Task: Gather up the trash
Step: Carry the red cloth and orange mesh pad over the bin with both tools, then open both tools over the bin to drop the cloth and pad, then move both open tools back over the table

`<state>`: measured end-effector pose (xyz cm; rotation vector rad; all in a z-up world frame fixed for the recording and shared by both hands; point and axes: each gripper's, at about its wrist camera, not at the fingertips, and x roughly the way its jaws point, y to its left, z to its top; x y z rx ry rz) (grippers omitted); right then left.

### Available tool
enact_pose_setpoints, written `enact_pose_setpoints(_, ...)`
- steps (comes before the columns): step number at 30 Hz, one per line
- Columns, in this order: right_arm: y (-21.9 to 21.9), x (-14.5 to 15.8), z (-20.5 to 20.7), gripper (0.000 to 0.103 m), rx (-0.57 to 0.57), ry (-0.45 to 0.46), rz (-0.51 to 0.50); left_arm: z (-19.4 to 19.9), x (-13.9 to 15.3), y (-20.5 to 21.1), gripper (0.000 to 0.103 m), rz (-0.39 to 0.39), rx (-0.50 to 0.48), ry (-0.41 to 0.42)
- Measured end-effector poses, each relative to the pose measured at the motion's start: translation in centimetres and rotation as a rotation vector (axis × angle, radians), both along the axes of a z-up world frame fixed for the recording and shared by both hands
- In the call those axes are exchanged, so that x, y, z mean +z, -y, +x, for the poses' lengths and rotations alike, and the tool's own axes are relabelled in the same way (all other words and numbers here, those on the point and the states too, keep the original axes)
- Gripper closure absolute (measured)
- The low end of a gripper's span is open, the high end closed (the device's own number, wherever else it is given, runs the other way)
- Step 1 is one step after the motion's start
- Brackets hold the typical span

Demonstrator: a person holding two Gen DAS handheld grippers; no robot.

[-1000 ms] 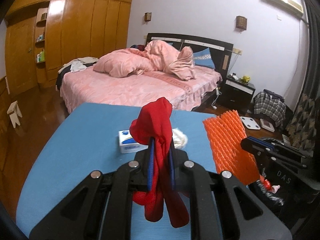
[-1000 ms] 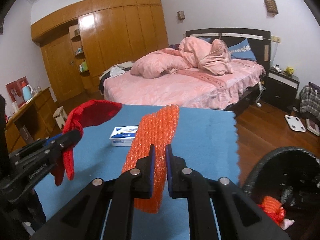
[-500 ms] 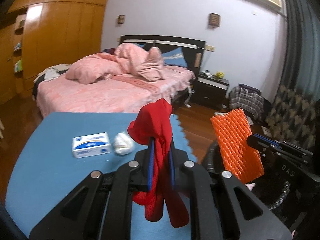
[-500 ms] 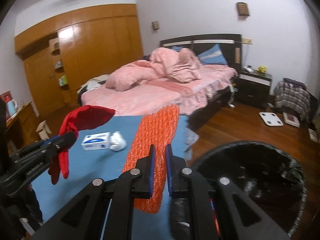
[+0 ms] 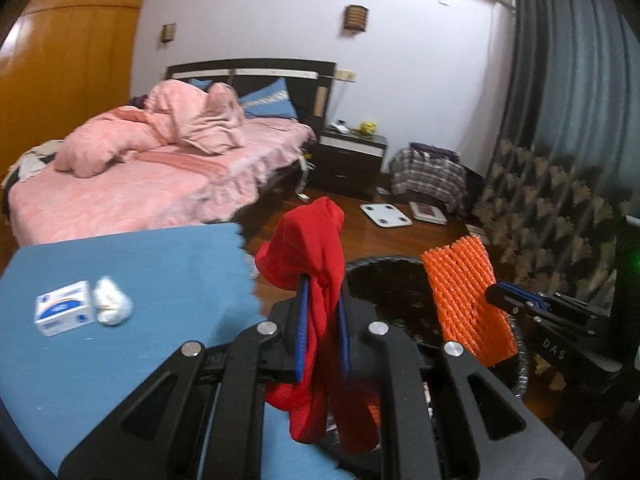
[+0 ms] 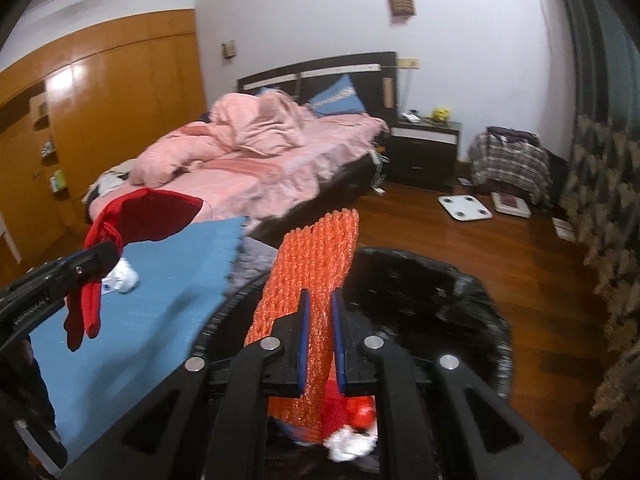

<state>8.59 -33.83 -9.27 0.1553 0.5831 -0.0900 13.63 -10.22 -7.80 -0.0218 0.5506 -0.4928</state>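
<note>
Already some scraps are lying in the black-lined trash bin (image 6: 460, 292), so collecting is partway along; a small white-and-blue box (image 5: 62, 307) and a crumpled white wad (image 5: 112, 307) are waiting on the blue surface (image 5: 160, 280) left of the bin. Over the bin, the right tool (image 6: 319, 344) is pinching an orange foam net sleeve (image 6: 316, 264), its jaws nearly closed on it. At the bin's near-left rim, the left tool (image 5: 322, 326) is gripping a red mesh bag (image 5: 312, 248), jaws narrowly parted around the bunched fabric.
</note>
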Motion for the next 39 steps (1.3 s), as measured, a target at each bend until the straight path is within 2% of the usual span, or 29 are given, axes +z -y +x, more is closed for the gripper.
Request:
enact_pose_setpoints(9, 4.3, -2.0, -0.4, 0.093, -0.088, -0.040, 0.006, 1.5, -2.8, 6.2, 0.089, 0.022, -0.115, -0.040)
enact_pose_setpoints(11, 4.8, -2.4, -0.6, 0.092, -0.103, -0.049, 0.007, 1.9, -3.3, 6.7, 0.081, 0.016, -0.136, -0.058)
enact_pose_setpoints(12, 4.9, -2.5, -0.5, 0.089, -0.109, -0.052, 0.006, 2.1, -3.8, 7.0, 0.073, 0.008, -0.145, -0.076)
enact_pose_setpoints(13, 5.1, -2.7, -0.5, 0.088, -0.120, -0.055, 0.002, 2.2, -4.0, 7.1, 0.061, 0.003, -0.153, -0.086)
enact_pose_setpoints(14, 5.4, -2.9, -0.6, 0.088, -0.128, -0.058, 0.002, 2.3, -4.3, 7.1, 0.055, -0.003, -0.157, -0.096)
enact_pose_setpoints(16, 5.5, -3.0, -0.6, 0.074, -0.138, -0.061, 0.003, 2.3, -4.6, 6.9, 0.042, -0.012, -0.162, -0.104)
enact_pose_setpoints(20, 5.6, -3.0, -0.9, 0.054, -0.148, -0.054, 0.002, 1.9, -5.0, 6.1, 0.032, -0.008, -0.147, -0.102)
enact_pose_setpoints(22, 5.4, -2.8, -1.0, 0.027, -0.148, -0.045, -0.001, 1.7, -4.8, 5.2, 0.025, -0.007, -0.123, -0.093)
enact_pose_setpoints(23, 5.1, -2.6, -1.1, 0.023, -0.144, -0.037, -0.004, 1.6, -4.7, 4.7, 0.023, -0.005, -0.107, -0.088)
enact_pose_setpoints(25, 4.7, -2.4, -1.2, 0.007, -0.137, -0.027, -0.003, 1.5, -4.4, 3.1, 0.015, 0.004, -0.056, -0.073)
enact_pose_setpoints(33, 0.5, -1.2, -0.3, 0.006, -0.048, 0.005, 0.010, 1.8, -3.8, -4.9, 0.012, 0.028, 0.138, -0.054)
enact_pose_setpoints(39, -5.0, -0.4, 2.3, 0.006, 0.063, 0.023, 0.015, 1.8, -3.9, -11.7, 0.012, 0.036, 0.286, -0.060)
